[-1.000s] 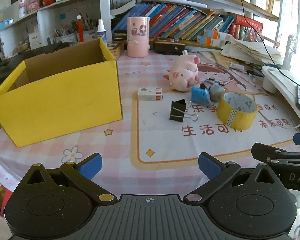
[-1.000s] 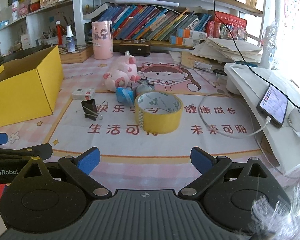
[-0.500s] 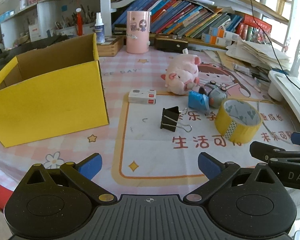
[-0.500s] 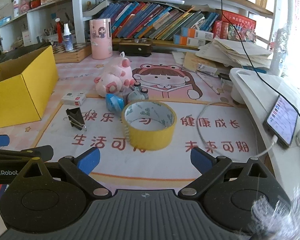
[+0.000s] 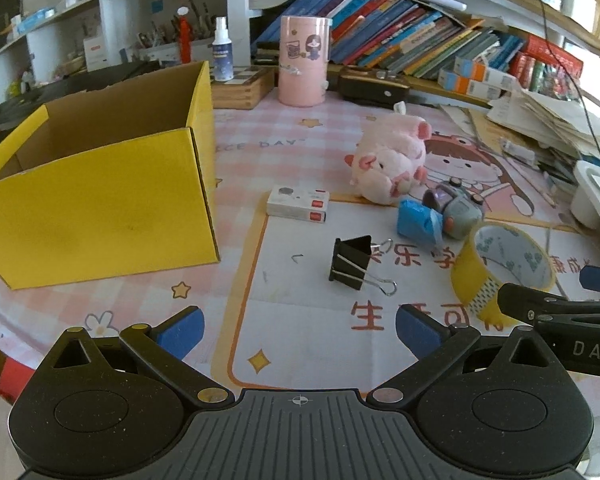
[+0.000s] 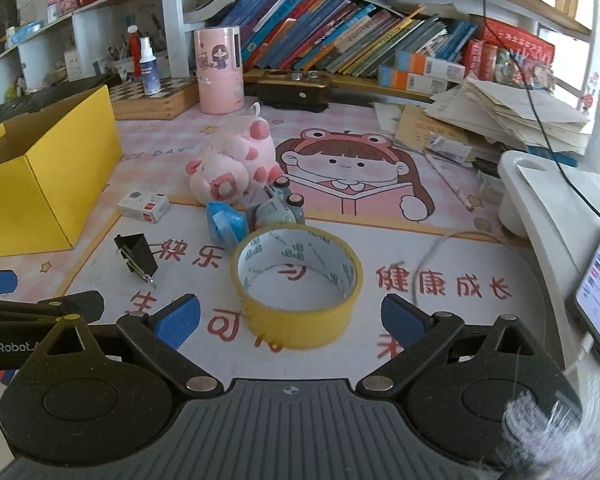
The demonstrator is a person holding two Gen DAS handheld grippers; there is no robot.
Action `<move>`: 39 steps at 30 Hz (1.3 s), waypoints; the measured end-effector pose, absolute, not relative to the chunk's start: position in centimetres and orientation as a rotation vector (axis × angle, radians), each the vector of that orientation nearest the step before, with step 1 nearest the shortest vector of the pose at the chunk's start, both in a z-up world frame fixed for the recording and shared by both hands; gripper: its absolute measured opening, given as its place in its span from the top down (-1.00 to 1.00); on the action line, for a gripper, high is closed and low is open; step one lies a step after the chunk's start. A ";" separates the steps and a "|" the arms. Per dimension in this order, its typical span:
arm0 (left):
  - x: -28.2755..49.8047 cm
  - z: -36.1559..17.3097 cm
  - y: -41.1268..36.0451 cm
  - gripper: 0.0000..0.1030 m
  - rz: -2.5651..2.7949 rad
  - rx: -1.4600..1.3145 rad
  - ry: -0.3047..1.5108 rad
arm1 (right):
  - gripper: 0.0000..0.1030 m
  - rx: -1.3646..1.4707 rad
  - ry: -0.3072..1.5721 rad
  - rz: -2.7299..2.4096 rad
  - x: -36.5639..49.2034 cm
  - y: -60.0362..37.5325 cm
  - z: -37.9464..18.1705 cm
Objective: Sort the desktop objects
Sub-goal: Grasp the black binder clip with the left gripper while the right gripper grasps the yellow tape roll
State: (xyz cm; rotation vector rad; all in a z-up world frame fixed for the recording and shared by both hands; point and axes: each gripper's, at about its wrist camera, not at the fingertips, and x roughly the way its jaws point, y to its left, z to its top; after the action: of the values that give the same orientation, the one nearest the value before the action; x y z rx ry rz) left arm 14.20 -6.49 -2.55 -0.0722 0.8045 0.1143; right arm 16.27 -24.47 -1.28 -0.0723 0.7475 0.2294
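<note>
An open yellow box (image 5: 100,204) (image 6: 48,184) stands at the left. On the mat lie a black binder clip (image 5: 350,264) (image 6: 137,254), a white and red small box (image 5: 298,203) (image 6: 143,205), a pink plush pig (image 5: 388,158) (image 6: 232,168), a blue object (image 5: 416,222) (image 6: 225,222), a grey toy car (image 5: 458,208) (image 6: 278,208) and a yellow tape roll (image 5: 500,268) (image 6: 298,284). My left gripper (image 5: 298,326) is open and empty, short of the clip. My right gripper (image 6: 290,316) is open, its fingers either side of the tape roll's near wall.
A pink cylinder (image 5: 303,66) (image 6: 219,70), a spray bottle (image 5: 222,50), a wooden chess box (image 6: 152,98) and a shelf of books (image 6: 340,48) stand at the back. Stacked papers (image 6: 500,120), a white stand (image 6: 548,196) and a phone on a cable (image 6: 598,292) are at the right.
Both grippers have moved forward over the mat. The tape roll is now close between my right fingers and the binder clip is nearer my left gripper. No object has moved.
</note>
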 end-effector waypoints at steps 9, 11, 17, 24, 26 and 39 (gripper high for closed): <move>15.4 -2.7 -7.0 -0.99 0.185 -0.065 0.826 | -0.90 -0.079 0.777 0.293 19.1 -24.6 -2.0; 15.5 -2.7 -7.1 -1.00 0.181 -0.072 0.828 | -0.90 -0.074 0.784 0.301 19.7 -24.8 -2.2; 16.2 -2.8 -8.2 -1.00 0.175 -0.051 0.828 | -0.90 -0.076 0.820 0.318 21.3 -24.9 -3.0; 17.0 -2.6 -8.7 -1.00 0.155 -0.079 0.817 | -0.70 -0.097 0.841 0.352 22.2 -25.0 -3.6; 17.4 -2.6 -8.9 -1.00 0.153 -0.081 0.811 | -0.69 -0.090 0.831 0.359 22.3 -25.4 -3.4; 21.0 -4.0 -9.9 -0.06 0.174 -0.074 0.857 | -0.69 -0.066 0.734 0.378 22.4 -27.9 -2.0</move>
State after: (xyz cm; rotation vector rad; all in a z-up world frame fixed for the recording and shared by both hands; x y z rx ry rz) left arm 20.96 -9.89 -4.03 -0.0742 0.8568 0.1739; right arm 22.38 -27.93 -2.00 -0.0661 0.7335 0.3778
